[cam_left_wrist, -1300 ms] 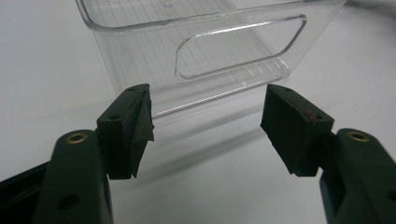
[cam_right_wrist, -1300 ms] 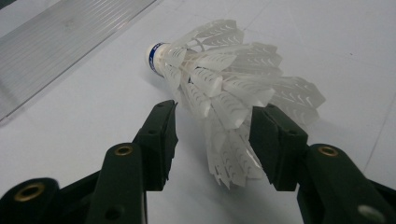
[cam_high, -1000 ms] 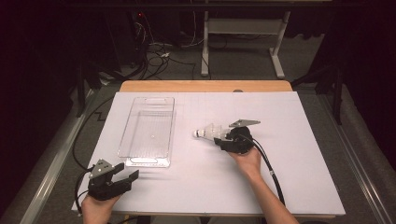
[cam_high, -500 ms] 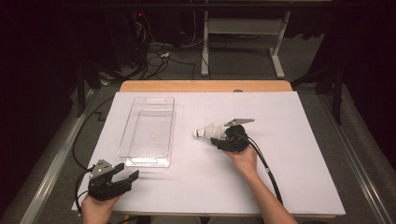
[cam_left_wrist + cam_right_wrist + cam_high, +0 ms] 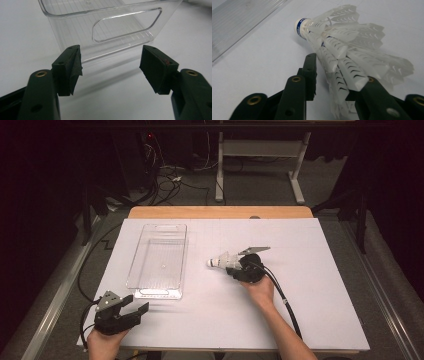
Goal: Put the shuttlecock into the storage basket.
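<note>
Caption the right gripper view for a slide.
Right tongs closing around the feather skirt of a white shuttlecock lying on the white table.

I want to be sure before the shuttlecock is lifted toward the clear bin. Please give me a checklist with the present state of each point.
1. Shuttlecock lies between the right claw jaws, which have just been closing: ok.
2. Pads press firmly on the feathers: cannot tell.
3. Feathers not crushed: cannot tell.
4. Clear bin has room inside: ok.
5. Left claw open, short of the bin's near end, out of the way: ok.
6. Paper between shuttlecock and bin bare: ok.
</note>
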### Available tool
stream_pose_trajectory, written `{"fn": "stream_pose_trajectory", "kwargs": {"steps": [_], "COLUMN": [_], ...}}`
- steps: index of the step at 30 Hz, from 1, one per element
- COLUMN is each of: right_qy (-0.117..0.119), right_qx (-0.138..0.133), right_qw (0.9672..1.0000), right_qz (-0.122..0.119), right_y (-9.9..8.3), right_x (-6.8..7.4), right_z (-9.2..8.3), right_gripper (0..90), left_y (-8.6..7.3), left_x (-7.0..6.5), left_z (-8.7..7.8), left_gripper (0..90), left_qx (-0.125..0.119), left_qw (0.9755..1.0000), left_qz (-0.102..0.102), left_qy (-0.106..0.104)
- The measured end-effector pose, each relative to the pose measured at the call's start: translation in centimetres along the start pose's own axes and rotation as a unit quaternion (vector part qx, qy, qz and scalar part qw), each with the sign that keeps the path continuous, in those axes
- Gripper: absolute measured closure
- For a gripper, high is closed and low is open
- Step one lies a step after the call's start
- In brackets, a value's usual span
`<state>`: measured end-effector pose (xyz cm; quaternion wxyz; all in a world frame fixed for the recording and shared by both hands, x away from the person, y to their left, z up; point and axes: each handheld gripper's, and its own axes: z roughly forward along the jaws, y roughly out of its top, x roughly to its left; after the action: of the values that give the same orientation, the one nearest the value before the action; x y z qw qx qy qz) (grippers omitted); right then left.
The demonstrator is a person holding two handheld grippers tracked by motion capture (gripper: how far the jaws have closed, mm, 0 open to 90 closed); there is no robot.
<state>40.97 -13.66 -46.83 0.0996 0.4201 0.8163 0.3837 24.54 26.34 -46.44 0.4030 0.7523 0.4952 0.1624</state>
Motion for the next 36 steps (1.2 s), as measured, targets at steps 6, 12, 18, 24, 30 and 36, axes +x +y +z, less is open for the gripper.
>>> {"fn": "stream_pose_trajectory", "kwargs": {"steps": [6, 12, 18, 24, 30, 36], "right_qy": [-0.003, 0.002, -0.002, -0.005, -0.003, 0.002], "right_qx": [0.01, 0.016, 0.018, 0.017, 0.01, 0.005], "right_qw": [0.9997, 0.9995, 0.9992, 0.9991, 0.9991, 0.9991], "right_qz": [-0.021, -0.026, -0.036, -0.038, -0.042, -0.042], "right_y": [0.3, 0.3, 0.3, 0.3, 0.6, 1.0], "right_x": [0.5, 0.3, 0.5, 0.6, 0.6, 0.7], "right_z": [-0.1, 0.0, 0.0, -0.2, -0.9, -1.3], "right_gripper": [80.2, 86.2, 88.6, 89.3, 89.3, 89.3], "left_y": [0.0, 0.0, 0.0, 0.0, 0.0, 0.0], "left_x": [0.0, 0.0, 0.0, 0.0, 0.0, 0.0], "left_z": [0.0, 0.0, 0.0, 0.0, 0.0, 0.0], "left_gripper": [34.4, 34.3, 34.3, 34.2, 34.3, 34.6], "left_qx": [0.002, 0.003, 0.004, 0.005, 0.005, 0.005], "left_qw": [1.0, 1.0, 1.0, 1.0, 1.0, 1.0], "left_qz": [0.001, 0.001, 0.002, 0.003, 0.004, 0.006], "left_qy": [-0.001, -0.002, -0.003, -0.002, -0.001, 0.0]}}
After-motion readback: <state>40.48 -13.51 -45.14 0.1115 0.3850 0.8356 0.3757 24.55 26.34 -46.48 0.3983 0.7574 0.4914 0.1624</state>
